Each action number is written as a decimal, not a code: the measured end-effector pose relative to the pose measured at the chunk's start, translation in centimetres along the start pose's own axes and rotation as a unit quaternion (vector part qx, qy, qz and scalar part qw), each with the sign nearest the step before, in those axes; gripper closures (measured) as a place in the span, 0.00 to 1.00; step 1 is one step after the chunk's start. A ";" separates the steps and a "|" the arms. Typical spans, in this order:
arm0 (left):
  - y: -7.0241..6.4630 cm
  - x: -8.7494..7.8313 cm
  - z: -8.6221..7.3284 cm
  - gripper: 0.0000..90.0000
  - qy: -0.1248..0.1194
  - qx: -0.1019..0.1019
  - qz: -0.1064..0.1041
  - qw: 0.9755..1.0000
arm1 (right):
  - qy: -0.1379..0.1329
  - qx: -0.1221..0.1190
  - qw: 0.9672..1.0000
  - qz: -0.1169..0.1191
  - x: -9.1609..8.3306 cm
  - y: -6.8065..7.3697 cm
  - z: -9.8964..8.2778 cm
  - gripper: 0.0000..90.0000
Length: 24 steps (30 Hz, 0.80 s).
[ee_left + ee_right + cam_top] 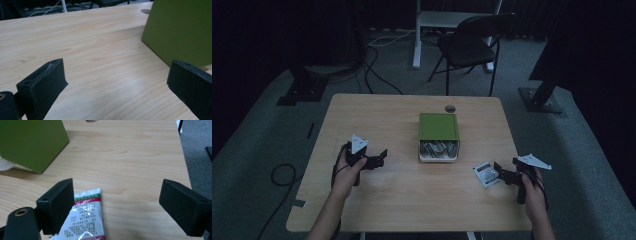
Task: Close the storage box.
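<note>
Right gripper (115, 202): fingers wide, astride the packet (86, 217)
Left gripper (116, 85): fingers wide, empty
Risk: flat packet may slide on the surface (387, 115) instead of lifting
Green box (439, 126): nearby, could be bumped

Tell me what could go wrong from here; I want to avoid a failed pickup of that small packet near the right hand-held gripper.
The packet lies flat on the table, so the open right hand-held gripper may slide over it or push it along instead of pinching it. The packet sits off-centre, by one jaw, so closing now could miss or catch only a corner. It also lies fairly near the table's edge, so a nudge might send it off.
</note>
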<state>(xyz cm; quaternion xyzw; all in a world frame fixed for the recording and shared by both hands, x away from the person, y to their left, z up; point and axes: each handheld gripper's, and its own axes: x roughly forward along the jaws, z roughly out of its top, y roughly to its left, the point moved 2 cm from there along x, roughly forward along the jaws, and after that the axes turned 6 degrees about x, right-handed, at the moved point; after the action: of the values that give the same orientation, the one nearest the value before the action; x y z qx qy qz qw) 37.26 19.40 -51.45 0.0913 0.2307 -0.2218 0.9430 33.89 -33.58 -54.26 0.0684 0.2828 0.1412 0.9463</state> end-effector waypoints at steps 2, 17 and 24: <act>0.2 -0.2 -0.1 0.03 0.002 0.001 0.003 1.000 | 0.001 0.001 1.000 -0.001 -0.1 -0.1 -0.1 0.14; 2.4 -1.8 -2.6 0.03 0.024 -0.020 0.052 0.998 | 0.011 0.013 1.000 -0.023 -0.7 -1.2 -1.8 0.14; 3.9 -3.0 -3.8 0.03 0.037 -0.031 0.083 0.995 | 0.016 0.010 0.999 -0.035 -0.8 -1.3 -2.4 0.14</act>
<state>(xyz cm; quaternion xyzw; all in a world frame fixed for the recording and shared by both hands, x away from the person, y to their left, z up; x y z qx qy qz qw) 35.19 25.05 -53.04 0.0892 0.2634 -0.1317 0.9515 32.23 -34.96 -56.15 0.0656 0.3014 0.1059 0.9453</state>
